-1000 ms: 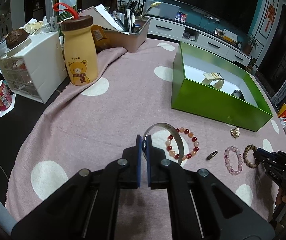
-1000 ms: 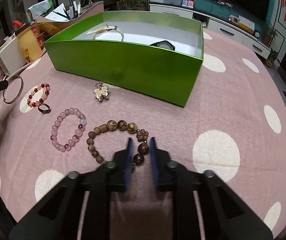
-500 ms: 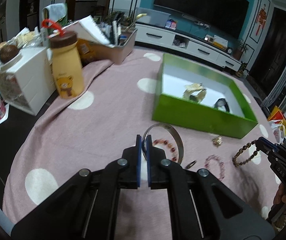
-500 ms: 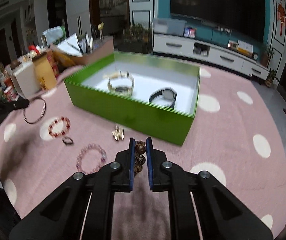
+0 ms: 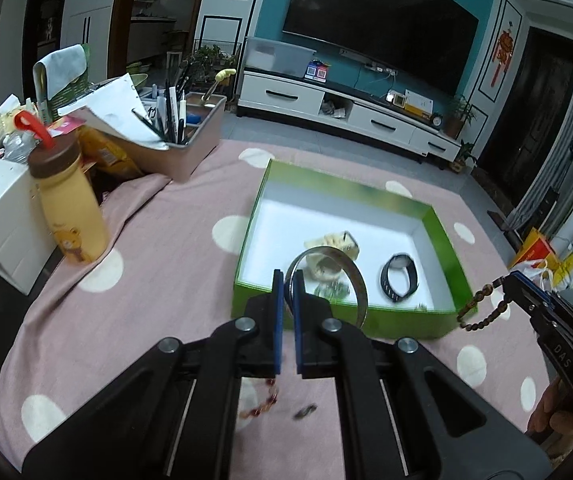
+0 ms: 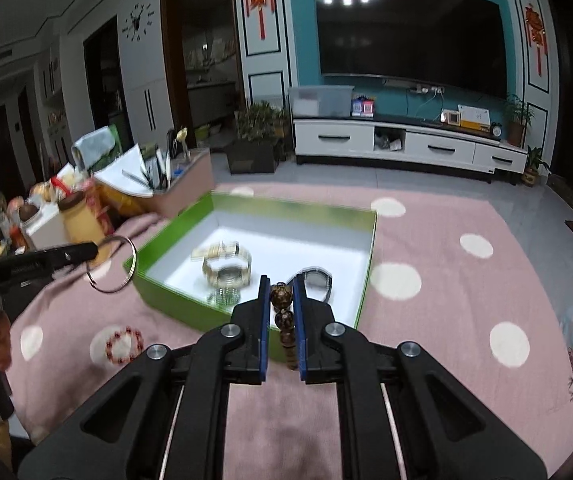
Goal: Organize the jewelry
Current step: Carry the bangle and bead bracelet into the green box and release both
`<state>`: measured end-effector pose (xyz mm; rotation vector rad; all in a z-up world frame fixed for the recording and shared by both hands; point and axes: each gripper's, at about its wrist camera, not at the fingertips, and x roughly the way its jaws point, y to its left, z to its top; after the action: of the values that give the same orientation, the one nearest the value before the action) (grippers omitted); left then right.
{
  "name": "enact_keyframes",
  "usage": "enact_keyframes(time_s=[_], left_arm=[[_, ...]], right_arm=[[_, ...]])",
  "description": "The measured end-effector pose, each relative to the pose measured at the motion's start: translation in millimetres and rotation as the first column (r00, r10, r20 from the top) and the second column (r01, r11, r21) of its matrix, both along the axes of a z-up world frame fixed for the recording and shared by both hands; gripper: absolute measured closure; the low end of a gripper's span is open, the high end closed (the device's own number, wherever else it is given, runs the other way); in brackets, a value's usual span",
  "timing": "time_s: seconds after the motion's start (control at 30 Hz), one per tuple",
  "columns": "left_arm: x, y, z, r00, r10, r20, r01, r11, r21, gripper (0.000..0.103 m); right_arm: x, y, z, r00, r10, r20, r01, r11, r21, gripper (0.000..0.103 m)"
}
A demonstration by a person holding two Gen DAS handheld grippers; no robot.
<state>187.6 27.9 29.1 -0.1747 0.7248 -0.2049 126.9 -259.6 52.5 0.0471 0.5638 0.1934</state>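
While both claws hang above the pink dotted cloth on the tabletop, I have a piece of jewelry in each. My left claw is pinched nearly shut on the rim of the silver bangle, which stands out beyond the pads as a stiff, thin hoop over the near wall of the green box; being hard and smooth metal held only at one edge, I judge it could swivel or slip if I jolt it, so a grip square across the band is what I would keep. My right claw is closed narrowly on the wooden bead bracelet, a bead caught between the pads and the rest hanging limp below, as the left view shows near the box's right corner. That one is soft and strung, light, and I expect it to swing and drape rather than hold a shape. Inside the box already lie a gold watch and a black band. On the cloth toward the near edge of the tabletop the red bead bracelet remains, with a small dark ring beside it.
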Motion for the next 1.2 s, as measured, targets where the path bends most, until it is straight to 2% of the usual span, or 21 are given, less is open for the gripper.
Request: enact_keyframes(time_s=[0.2,0.6,0.73,1.2], left_arm=[[25.2,-4.1,-0.7,1.0,0.024,-0.009,-0.024,1.0,0.001,0.099],[65.3,-20.8,-19.7,0.996,0.073,-0.042,-0.07,0.995,0.068,0.099],[72.1,-26.1,-25.7,0.995,0.081,-0.05,-0.076,0.992,0.099,0.099],[74.6,-35.8,-31.1,0.996,0.068,-0.054,-0.062,0.992,0.11,0.1]], right_arm=[[22.7,-9.3,0.5,0.999,-0.035,-0.005,0.035,0.999,0.018,0.092],[54.0,-15.1,-18.4,0.995,-0.074,-0.062,0.075,0.997,0.013,0.092],[63.2,-15.8,-24.7,0.994,-0.081,-0.079,0.082,0.997,0.013,0.092],[72.2,-12.8,-37.7,0.989,-0.08,-0.126,0.082,0.997,0.006,0.092]])
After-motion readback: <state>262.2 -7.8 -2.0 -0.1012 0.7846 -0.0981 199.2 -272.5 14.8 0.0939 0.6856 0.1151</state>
